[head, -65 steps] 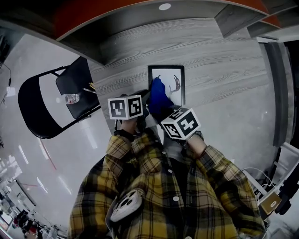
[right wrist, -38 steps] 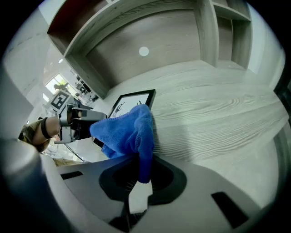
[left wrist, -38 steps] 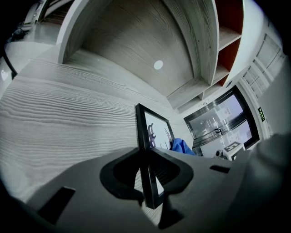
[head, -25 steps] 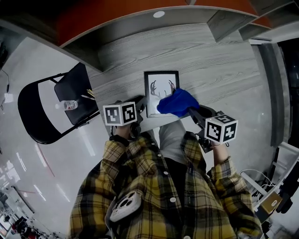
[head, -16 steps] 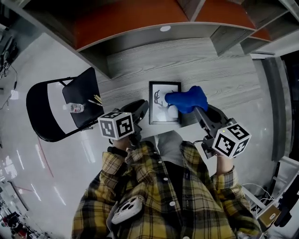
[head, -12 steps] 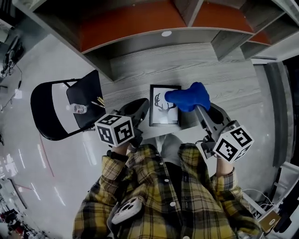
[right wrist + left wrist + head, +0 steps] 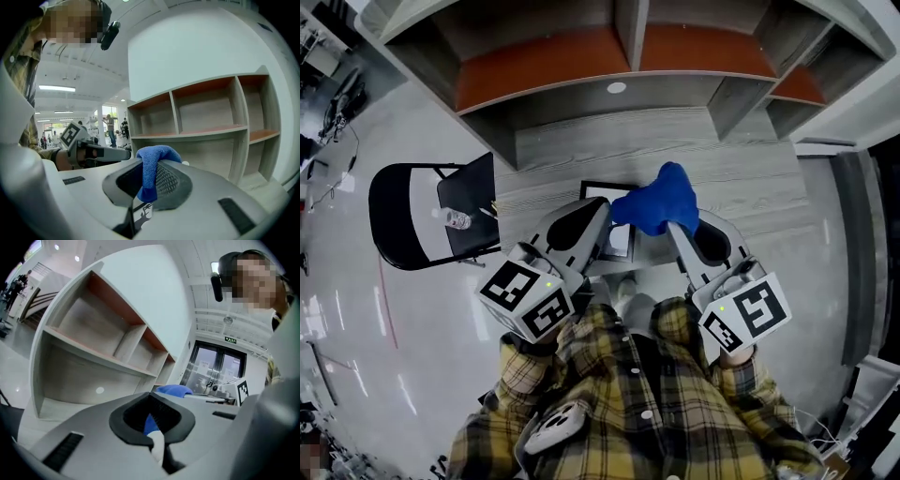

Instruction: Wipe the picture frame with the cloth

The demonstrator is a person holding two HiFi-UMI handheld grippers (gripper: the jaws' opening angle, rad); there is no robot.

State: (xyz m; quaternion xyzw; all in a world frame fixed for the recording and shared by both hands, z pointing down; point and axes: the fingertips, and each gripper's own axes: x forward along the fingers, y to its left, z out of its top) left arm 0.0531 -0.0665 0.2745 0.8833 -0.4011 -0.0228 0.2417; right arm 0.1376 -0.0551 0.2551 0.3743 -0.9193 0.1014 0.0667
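The black picture frame (image 7: 620, 240) with a white deer print lies on the grey wood table (image 7: 750, 159), mostly covered by both grippers. My right gripper (image 7: 672, 222) is shut on the blue cloth (image 7: 656, 202), which bunches over its tips above the frame's right top corner. In the right gripper view the cloth (image 7: 152, 164) drapes between the jaws, with the deer print (image 7: 143, 213) in the slit below. My left gripper (image 7: 598, 212) is over the frame's left side, jaws together. Its own view shows a white sliver and the cloth (image 7: 173, 390) beyond.
An open shelf unit (image 7: 619, 56) with orange-brown boards stands behind the table. A black folding chair (image 7: 412, 220) with a small bottle (image 7: 450, 218) on its seat is at the left. The table's near edge is just in front of the person's plaid shirt.
The right gripper carried the cloth from the frame's left part across to its right top corner. Both grippers have since risen closer to the head camera, and the view now takes in more shelf.
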